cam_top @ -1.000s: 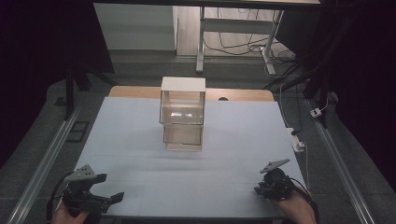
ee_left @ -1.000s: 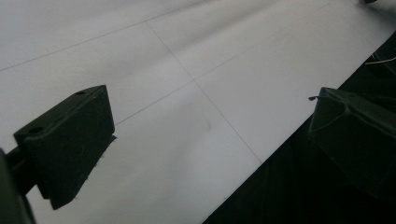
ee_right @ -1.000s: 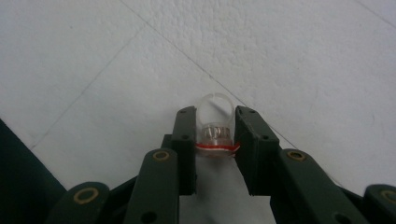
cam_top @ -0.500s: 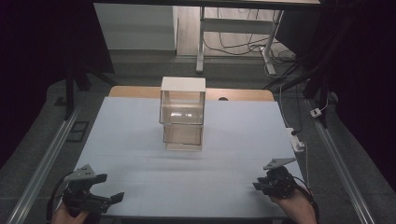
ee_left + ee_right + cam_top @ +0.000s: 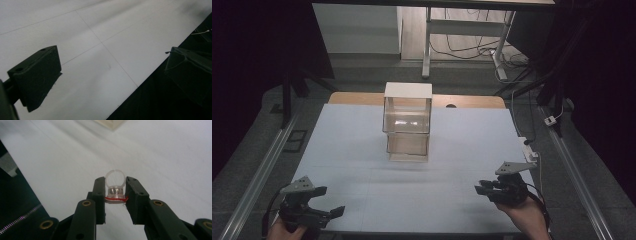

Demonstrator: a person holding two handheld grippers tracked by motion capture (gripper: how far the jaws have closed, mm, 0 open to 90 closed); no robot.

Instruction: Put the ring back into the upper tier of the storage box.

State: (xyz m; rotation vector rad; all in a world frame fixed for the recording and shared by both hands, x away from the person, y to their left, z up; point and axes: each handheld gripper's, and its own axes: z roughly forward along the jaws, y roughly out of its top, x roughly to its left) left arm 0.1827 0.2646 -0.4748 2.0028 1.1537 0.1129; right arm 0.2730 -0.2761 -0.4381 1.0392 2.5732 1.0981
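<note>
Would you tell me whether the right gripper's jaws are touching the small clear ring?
Touching: the right gripper view shows the right gripper pinching the ring on both sides.

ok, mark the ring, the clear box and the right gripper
ring [image 5: 115,185]: right gripper view, on its metal band between the jaws.
clear box [image 5: 407,116]: high view, on its upper front pane.
right gripper [image 5: 114,192]: right gripper view, midway between its fingertips, shut on the ring.
</note>
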